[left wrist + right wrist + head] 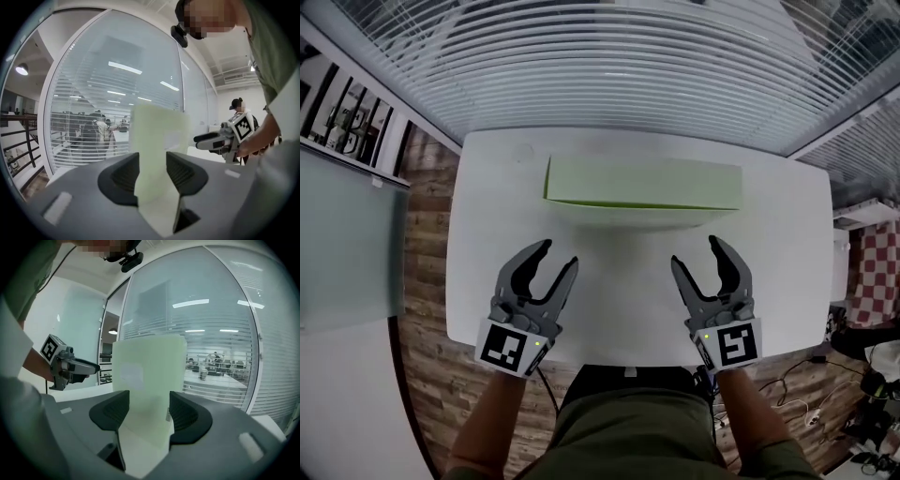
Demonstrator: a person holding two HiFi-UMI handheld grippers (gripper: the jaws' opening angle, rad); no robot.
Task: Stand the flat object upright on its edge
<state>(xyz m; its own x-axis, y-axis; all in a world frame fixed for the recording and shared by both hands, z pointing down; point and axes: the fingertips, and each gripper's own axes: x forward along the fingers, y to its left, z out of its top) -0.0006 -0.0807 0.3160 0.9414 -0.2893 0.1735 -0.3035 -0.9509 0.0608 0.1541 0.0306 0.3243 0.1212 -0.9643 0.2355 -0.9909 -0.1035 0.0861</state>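
Item 1, nearest: two forearms (497,422) are seen at the bottom of the head view, each carrying a gripper over the near edge of the worktop (619,291).

Item 2: left gripper (560,255). A black-and-white marker cube (508,347) is mounted at its rear. The jaws are held apart and nothing is pinched between them; the gripper is released and empty. It is pointed towards the far side of the worktop.

Item 3: right gripper (696,253). A marker cube (733,344) is mounted likewise. The jaws are spread, no thing is gripped, and the pads are kept clear of any surface. The two grippers are set side by side, well apart from one another.

Item 4: worktop, white, rectangular with rounded corners. A bare stretch is left between the grippers and the next item.

Item 5: flat object (642,183), pale green, placed on the far half of the worktop, roughly centred. In both gripper views it is seen rising as an upright panel from the surface, framed in the gap between the jaws but lying beyond them and untouched by them.

Item 6, farthest: a glass wall with horizontal blinds (628,66) is seen behind the worktop, and wooden floor (427,281) beside it.
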